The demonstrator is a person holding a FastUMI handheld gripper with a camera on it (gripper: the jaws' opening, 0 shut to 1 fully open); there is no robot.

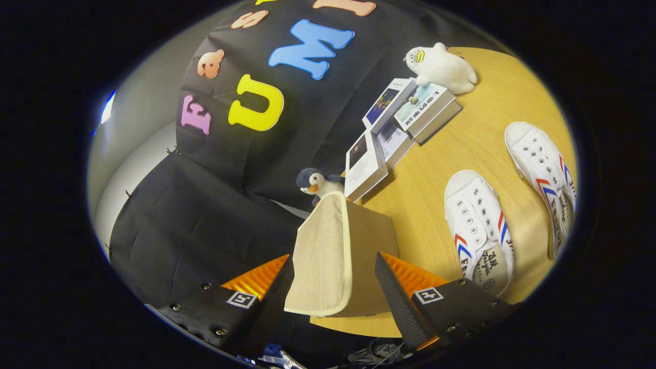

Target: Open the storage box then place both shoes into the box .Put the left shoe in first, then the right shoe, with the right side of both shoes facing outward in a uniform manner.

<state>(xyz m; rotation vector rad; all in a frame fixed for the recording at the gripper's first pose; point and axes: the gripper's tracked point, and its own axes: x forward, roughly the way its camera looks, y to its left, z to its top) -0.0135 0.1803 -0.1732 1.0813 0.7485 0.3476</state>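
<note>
Your gripper point(333, 287) has its fingers spread either side of the storage box lid point(323, 256); both shoes point(479, 230) lie right of it on the table point(425, 179), books point(405, 118) beyond

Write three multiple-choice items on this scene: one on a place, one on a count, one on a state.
1. Where does the white plush toy sit?
A. on the stack of books
B. inside a shoe
C. between the tongs' fingers

2. How many white sneakers lie on the wooden table?
A. one
B. two
C. four

3. What is the state of the tongs?
A. clamped on a book
B. fingers apart, with the beige storage box lid between them
C. holding a sneaker

Answers:
1 A, it rests on the top book.
2 B, the near sneaker and the far sneaker lie side by side beyond the box.
3 B, a gap shows between each finger and the lid.
</note>
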